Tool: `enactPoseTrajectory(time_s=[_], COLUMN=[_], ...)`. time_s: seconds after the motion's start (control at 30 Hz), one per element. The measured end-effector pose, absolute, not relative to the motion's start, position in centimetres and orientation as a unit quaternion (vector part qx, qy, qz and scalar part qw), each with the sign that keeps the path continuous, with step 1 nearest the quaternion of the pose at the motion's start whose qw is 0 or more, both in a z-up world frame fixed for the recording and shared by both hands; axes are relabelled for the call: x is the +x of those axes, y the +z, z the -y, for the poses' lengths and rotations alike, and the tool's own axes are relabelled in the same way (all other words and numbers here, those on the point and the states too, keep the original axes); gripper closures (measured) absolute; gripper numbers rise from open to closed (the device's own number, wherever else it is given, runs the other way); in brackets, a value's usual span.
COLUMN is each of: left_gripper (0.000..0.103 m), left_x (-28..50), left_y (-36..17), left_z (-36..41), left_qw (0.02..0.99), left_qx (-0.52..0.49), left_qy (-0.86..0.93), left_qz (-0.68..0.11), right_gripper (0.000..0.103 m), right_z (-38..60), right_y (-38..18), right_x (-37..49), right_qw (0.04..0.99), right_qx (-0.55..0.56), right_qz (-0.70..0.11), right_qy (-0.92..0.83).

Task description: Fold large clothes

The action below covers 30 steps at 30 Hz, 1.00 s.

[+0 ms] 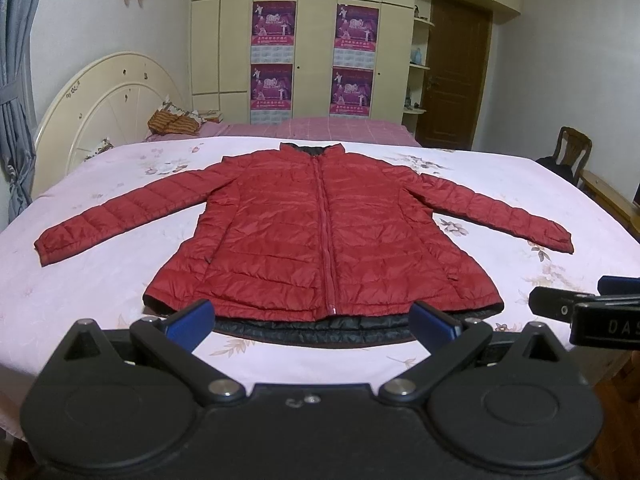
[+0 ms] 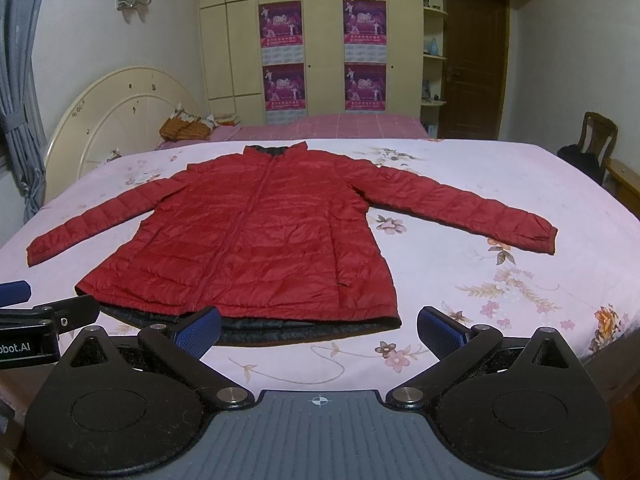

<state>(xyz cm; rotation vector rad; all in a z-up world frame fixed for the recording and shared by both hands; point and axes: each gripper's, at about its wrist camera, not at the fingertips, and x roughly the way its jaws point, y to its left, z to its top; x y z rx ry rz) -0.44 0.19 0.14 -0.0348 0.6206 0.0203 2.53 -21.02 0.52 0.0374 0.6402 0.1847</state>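
A red quilted jacket (image 1: 316, 232) lies flat and zipped on the bed, collar away from me, both sleeves spread out to the sides; its dark lining shows along the near hem. In the right wrist view the same jacket (image 2: 248, 240) sits left of centre. My left gripper (image 1: 312, 322) hovers open just short of the hem, blue pads wide apart, nothing between them. My right gripper (image 2: 318, 330) is open too, near the hem's right corner, empty. Each gripper shows at the edge of the other's view: right gripper (image 1: 592, 312), left gripper (image 2: 36, 320).
The bed's pink floral sheet (image 1: 120, 280) surrounds the jacket. A cream headboard (image 1: 100, 108) and pillows stand at the left. Beyond are a second pink bed (image 1: 340, 128), a wardrobe with posters, a brown door and a wooden chair (image 1: 572, 152) at the right.
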Motion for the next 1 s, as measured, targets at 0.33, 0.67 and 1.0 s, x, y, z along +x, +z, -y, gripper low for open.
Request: enactPoseTrajectory(time_s=[0.33, 0.67, 1.0], left_gripper=[0.0, 0.0, 0.0], left_x=[-0.33, -0.33, -0.34], left_y=[0.18, 0.31, 0.3], left_z=[-0.09, -0.19, -0.21], left_qw=[0.952, 0.953, 0.953], left_qx=[-0.017, -0.019, -0.022], left_qy=[0.011, 0.011, 0.01], left_qz=[-0.305, -0.304, -0.302], right_gripper=[0.0, 0.0, 0.0], right_z=[20.92, 20.5, 20.42], right_y=[0.68, 0.88, 0.89], right_x=[2.49, 2.44, 2.44], right_qw=[0.945, 0.945, 0.945], right_qx=[0.018, 0.017, 0.017], right_qz=[-0.313, -0.312, -0.312], right_qy=[0.091, 0.091, 0.091])
